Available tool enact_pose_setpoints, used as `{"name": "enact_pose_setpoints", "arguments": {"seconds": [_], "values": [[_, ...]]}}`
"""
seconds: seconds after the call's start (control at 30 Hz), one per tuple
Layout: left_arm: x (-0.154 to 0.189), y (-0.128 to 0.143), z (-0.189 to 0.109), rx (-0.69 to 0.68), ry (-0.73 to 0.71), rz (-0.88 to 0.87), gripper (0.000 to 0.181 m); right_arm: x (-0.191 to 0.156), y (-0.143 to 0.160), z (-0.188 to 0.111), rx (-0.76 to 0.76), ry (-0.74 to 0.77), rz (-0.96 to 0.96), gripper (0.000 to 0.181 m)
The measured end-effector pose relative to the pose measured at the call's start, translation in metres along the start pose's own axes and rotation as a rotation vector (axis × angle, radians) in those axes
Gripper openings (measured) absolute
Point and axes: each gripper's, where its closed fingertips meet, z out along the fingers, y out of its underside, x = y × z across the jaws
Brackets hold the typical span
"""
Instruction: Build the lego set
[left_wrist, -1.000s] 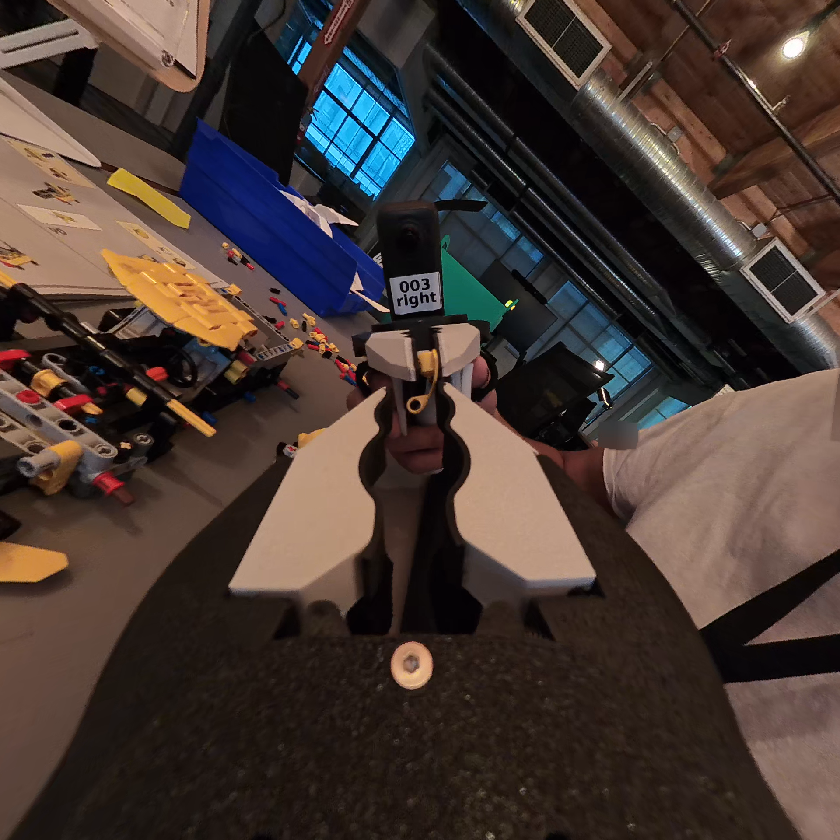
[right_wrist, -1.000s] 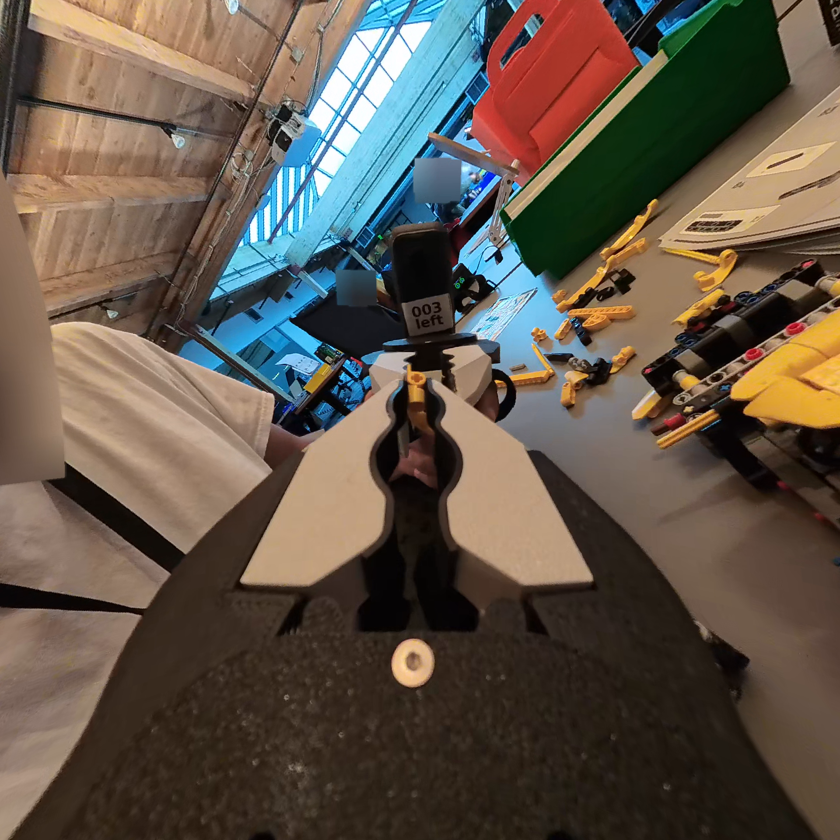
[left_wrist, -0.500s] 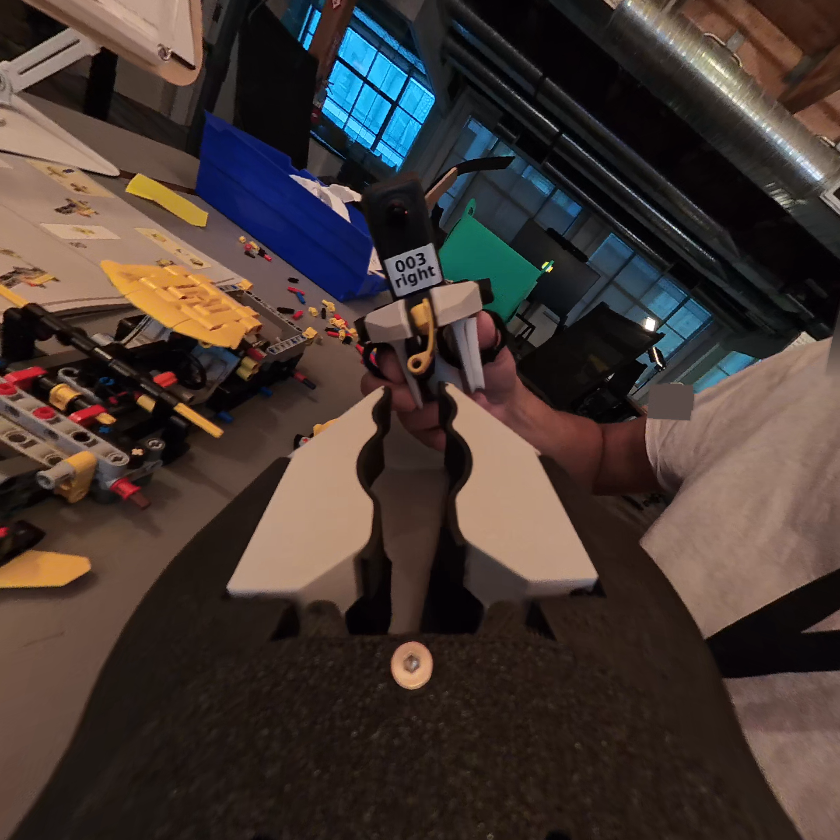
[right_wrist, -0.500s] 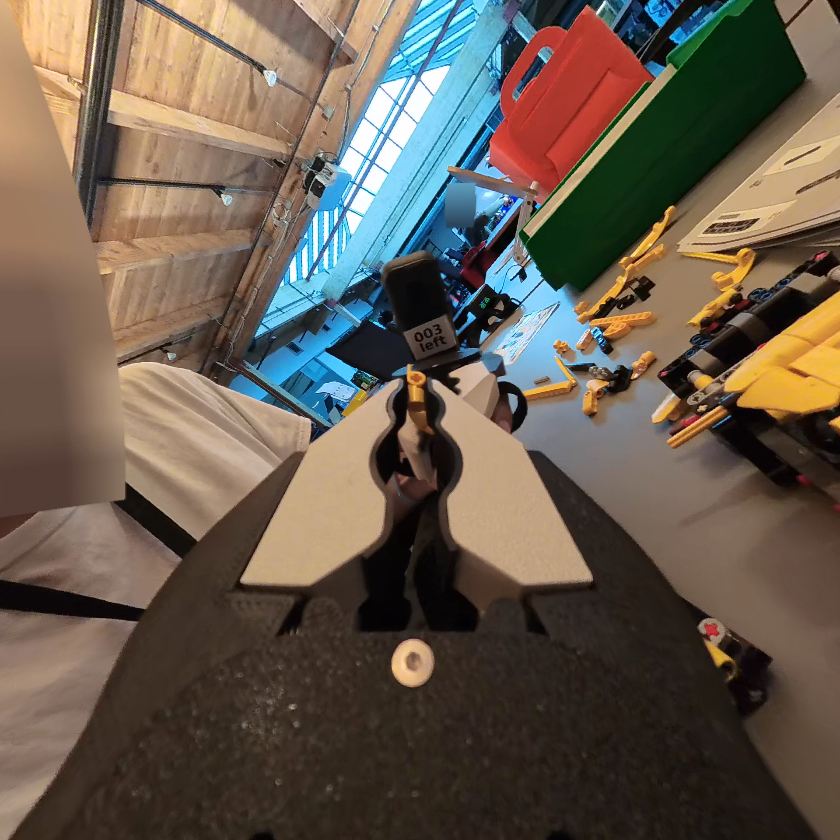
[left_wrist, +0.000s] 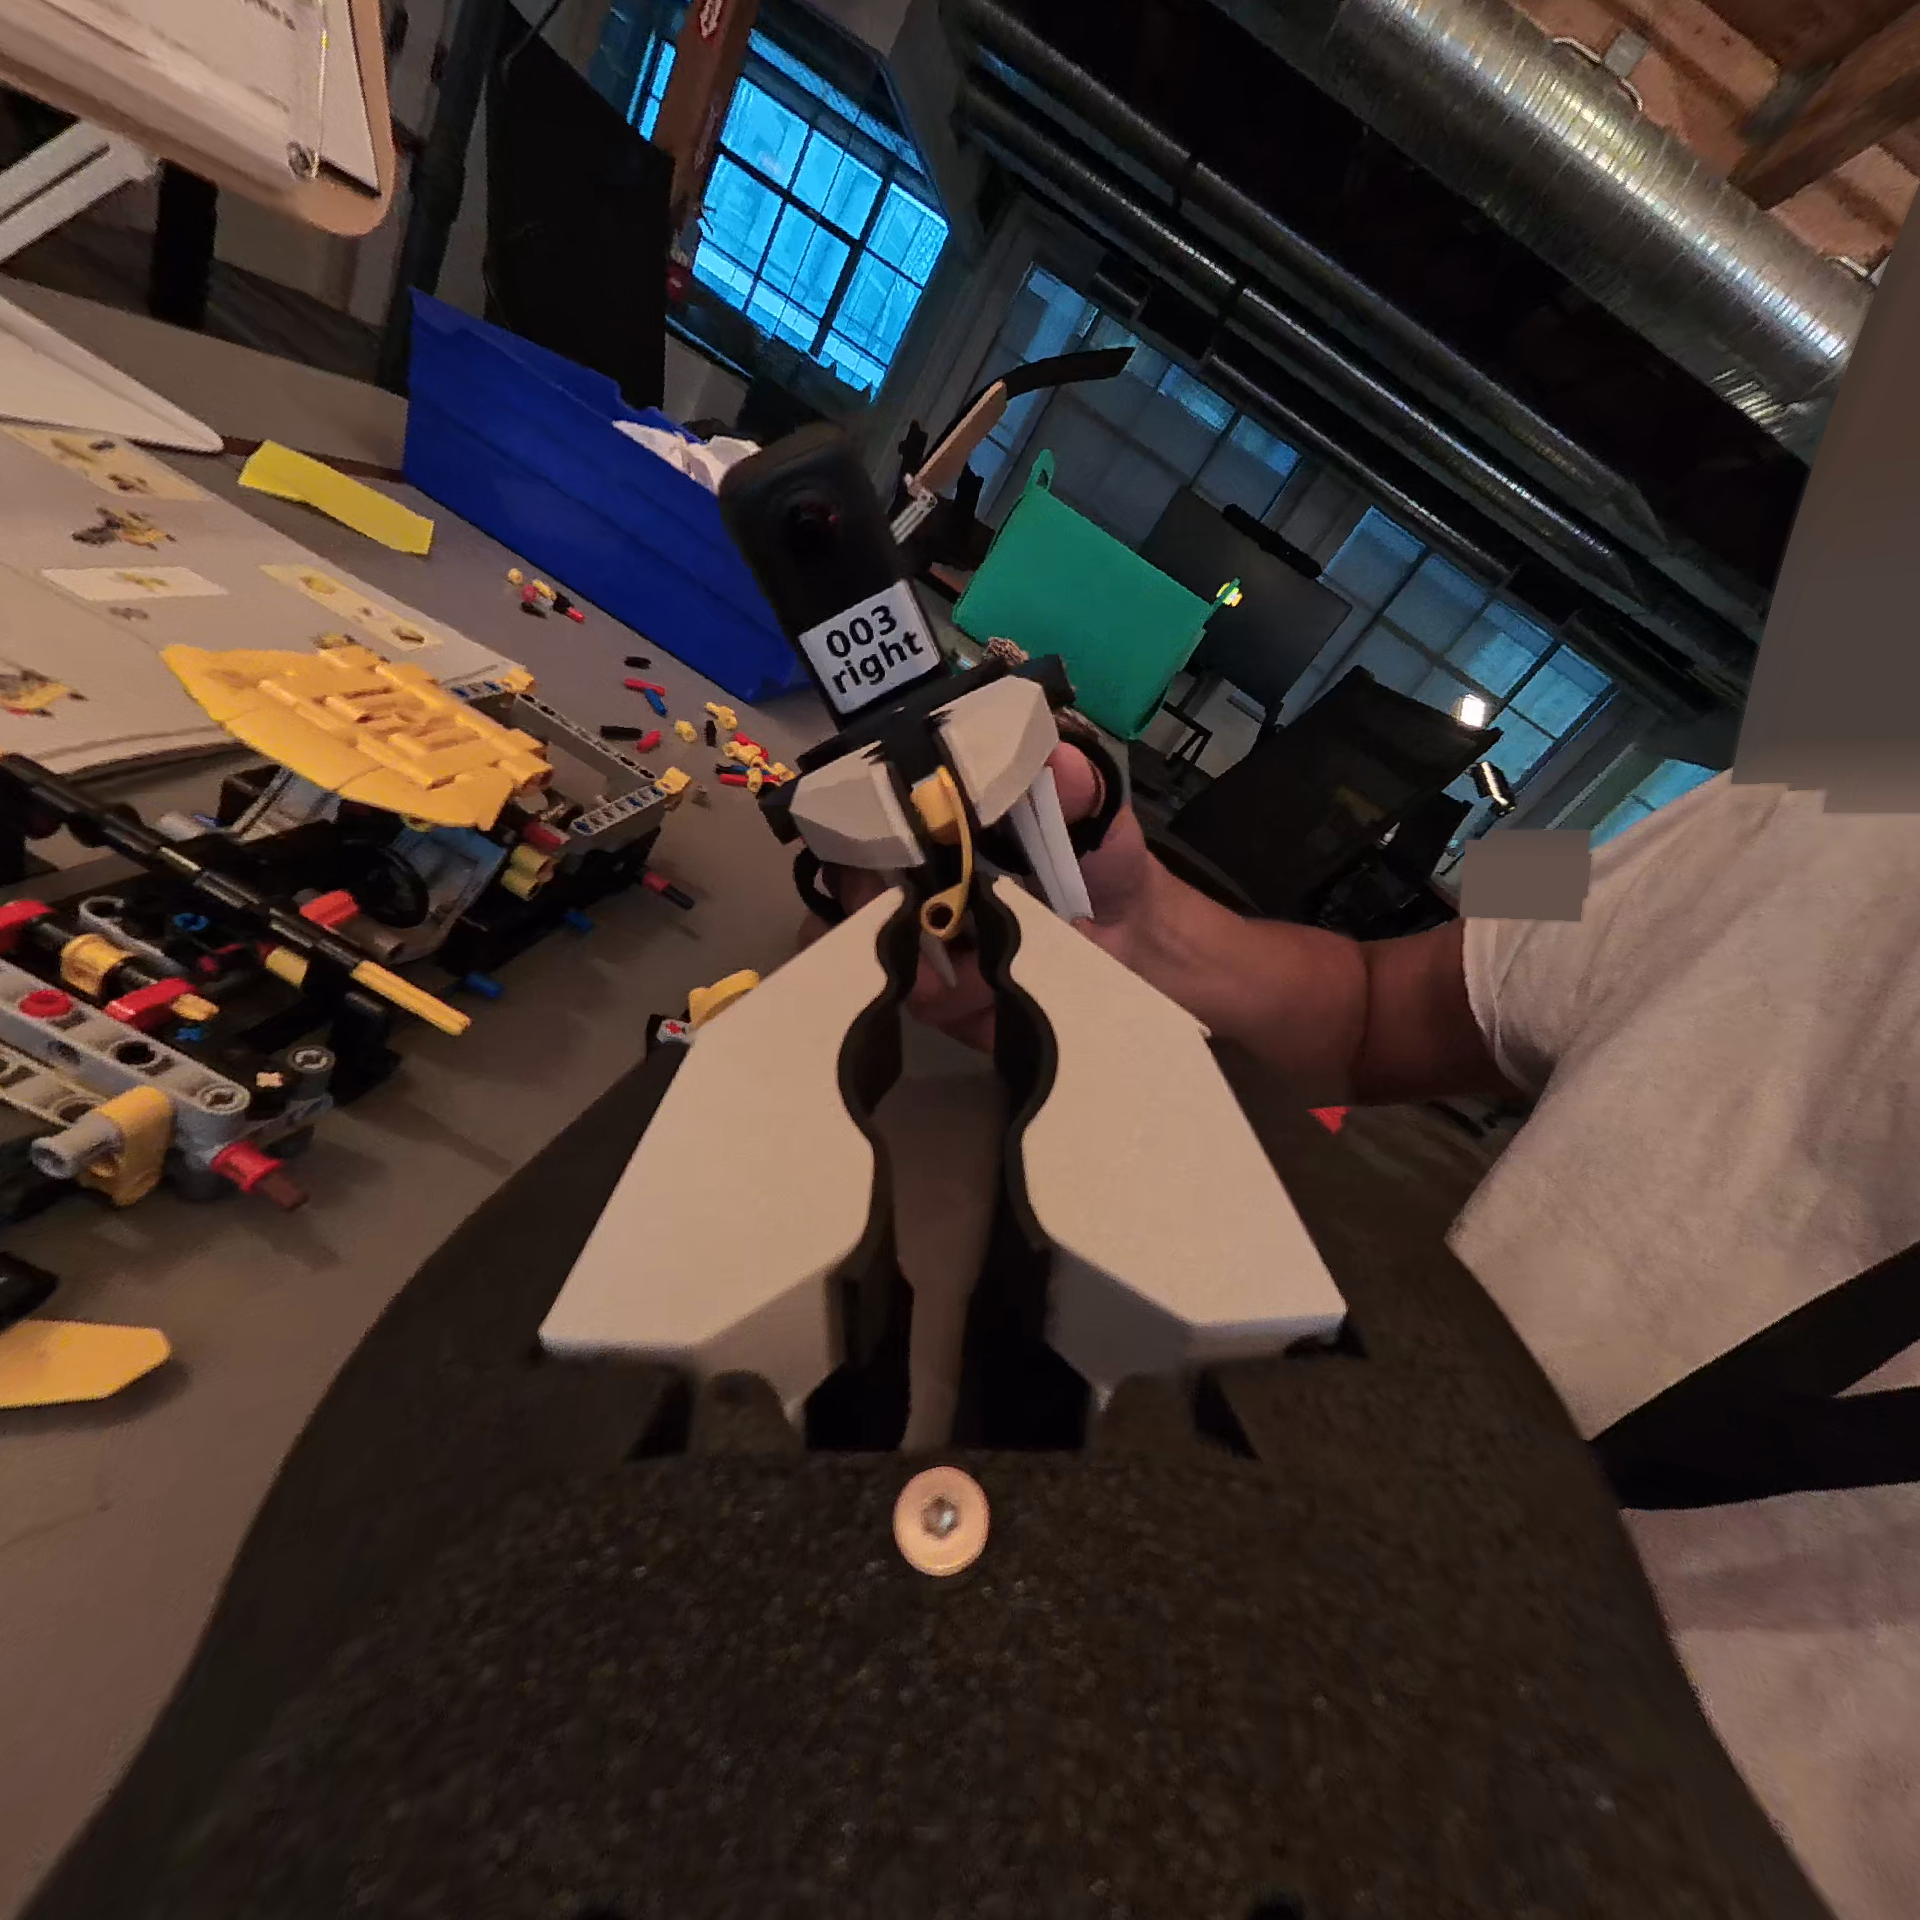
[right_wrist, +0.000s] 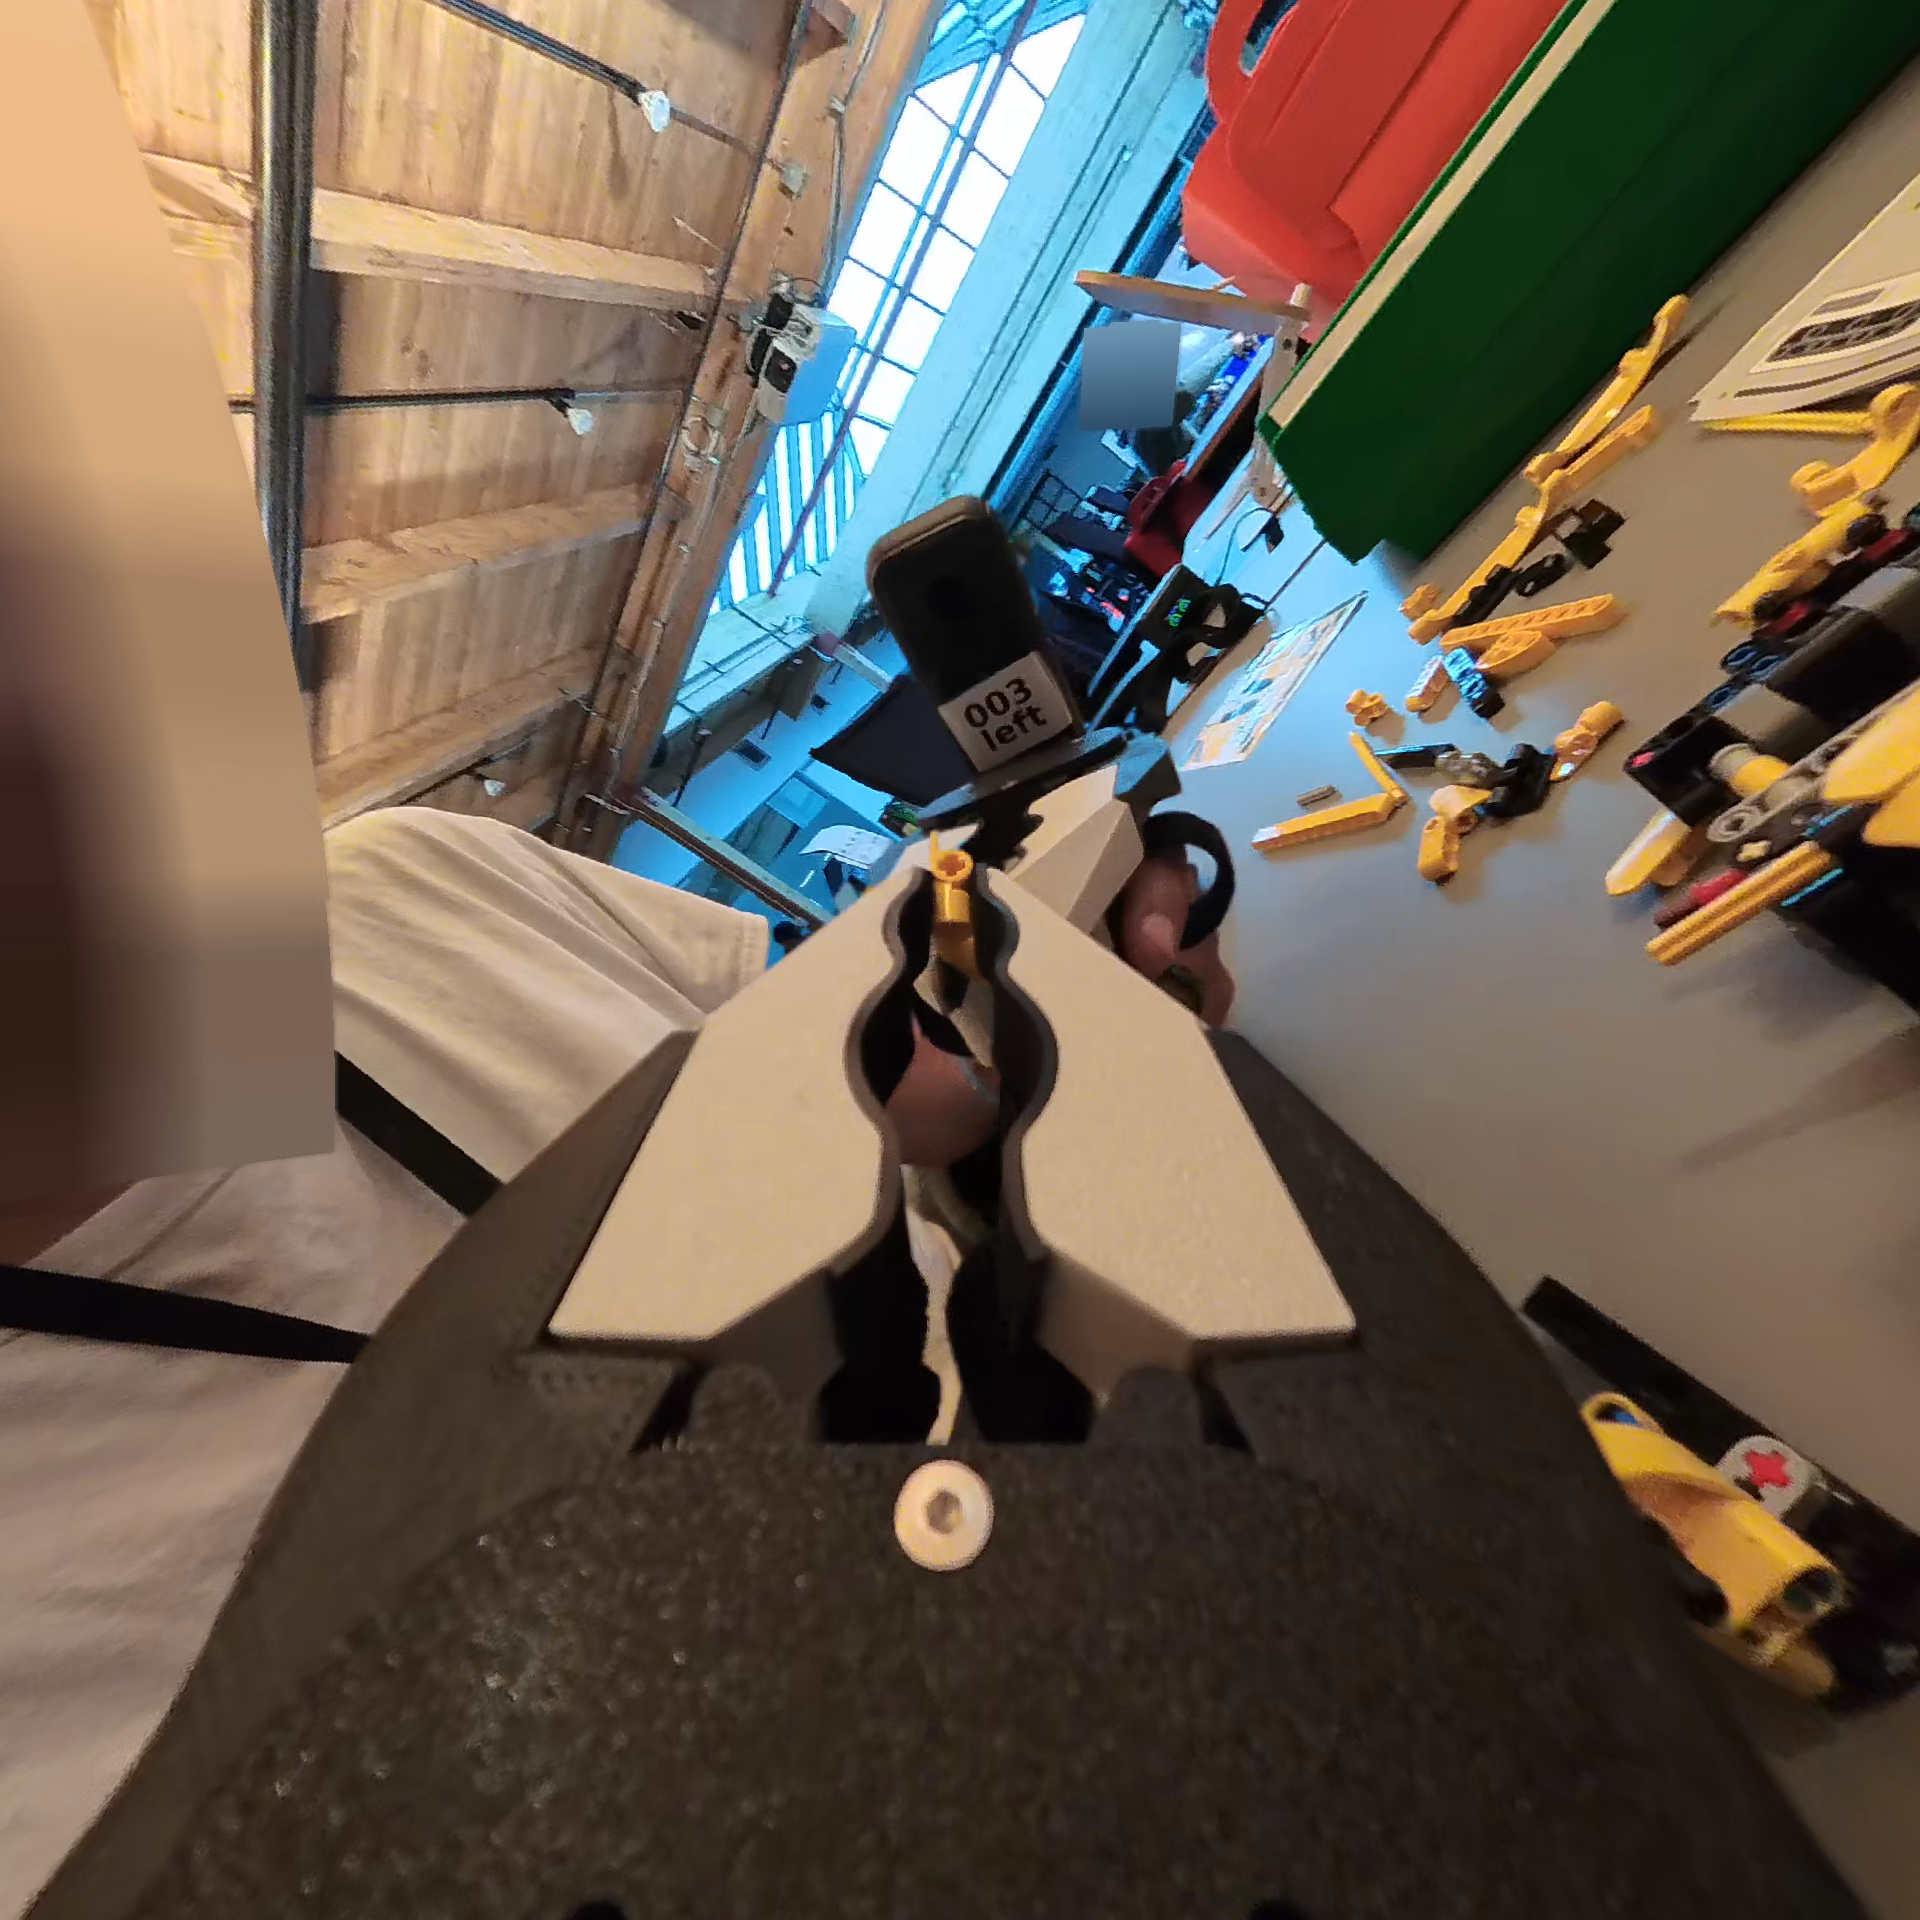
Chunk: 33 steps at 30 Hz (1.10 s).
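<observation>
so my right gripper is pinching the small yellow piece, long axis pointing at the empty, barely open left gripper dead ahead, model down on the table

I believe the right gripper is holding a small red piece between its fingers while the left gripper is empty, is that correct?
Not quite: the piece pinched in the right gripper is yellow, not red, as the left wrist view shows. The left gripper does look empty.
</observation>
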Motion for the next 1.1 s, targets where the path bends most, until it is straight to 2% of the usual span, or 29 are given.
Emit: {"name": "enact_pose_setpoints", "arguments": {"seconds": [0.1, 0.2, 0.27, 0.5, 0.77, 1.1], "values": [[0.003, -0.002, -0.001, 0.017, 0.017, -0.002, 0.009, -0.003, -0.001, 0.001, -0.002, 0.019, -0.076, 0.007], [-0.001, -0.011, -0.008, 0.070, 0.044, -0.088, 0.008, -0.007, 0.000, 0.003, -0.011, 0.034, -0.156, 0.029], [-0.001, -0.013, -0.010, 0.083, 0.057, -0.111, 0.008, -0.008, -0.001, 0.002, -0.010, 0.041, -0.164, 0.029], [0.008, -0.008, -0.005, 0.050, 0.064, -0.024, 0.008, 0.004, 0.004, 0.004, -0.028, 0.058, -0.103, 0.027], [0.018, -0.004, -0.002, 0.028, 0.075, 0.058, 0.007, -0.002, 0.007, 0.005, -0.047, -0.017, -0.039, 0.027], [0.017, 0.003, 0.002, -0.017, 0.005, 0.195, 0.007, -0.002, 0.006, 0.001, -0.052, -0.008, -0.041, 0.022]]}}
